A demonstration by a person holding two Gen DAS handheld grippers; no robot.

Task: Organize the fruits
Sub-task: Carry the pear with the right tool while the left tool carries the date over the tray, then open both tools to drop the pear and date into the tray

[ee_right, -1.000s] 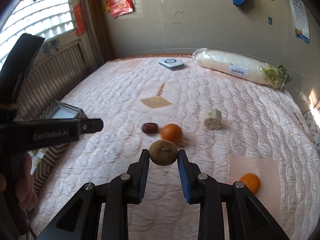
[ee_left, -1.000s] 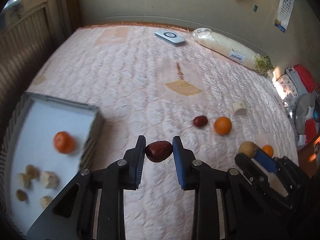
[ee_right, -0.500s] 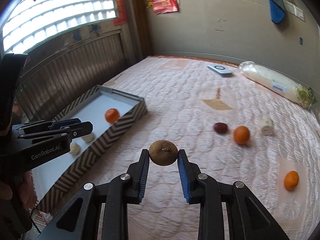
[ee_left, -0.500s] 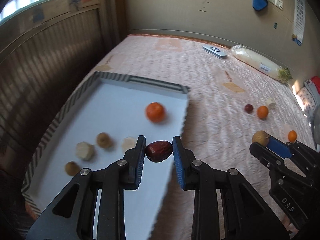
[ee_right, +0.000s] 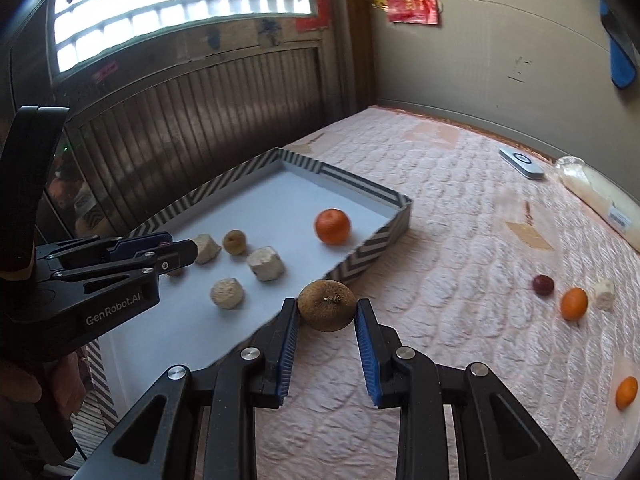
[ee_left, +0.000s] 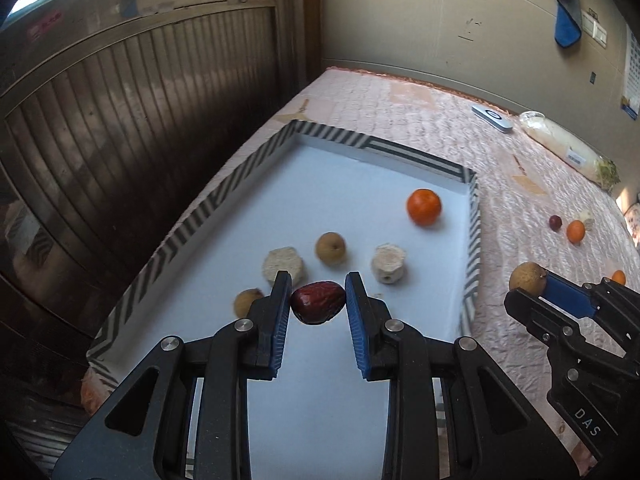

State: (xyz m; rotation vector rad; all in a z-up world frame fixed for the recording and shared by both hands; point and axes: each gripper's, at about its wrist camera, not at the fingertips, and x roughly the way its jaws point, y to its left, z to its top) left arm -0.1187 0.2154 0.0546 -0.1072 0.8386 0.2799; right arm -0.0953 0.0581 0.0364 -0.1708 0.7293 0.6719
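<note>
Item: red date [ee_left: 318, 303], small, light, wrinkled and slightly yielding (grip gently across its middle), clamped in left gripper [ee_left: 318, 304] over striped tray [ee_left: 372, 148]; right gripper [ee_right: 327, 312] pinches a brown longan [ee_right: 327, 306].

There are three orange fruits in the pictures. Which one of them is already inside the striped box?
The largest orange fruit, lying alone near the far end of the striped box. The two other orange fruits lie outside on the pink quilt.
</note>
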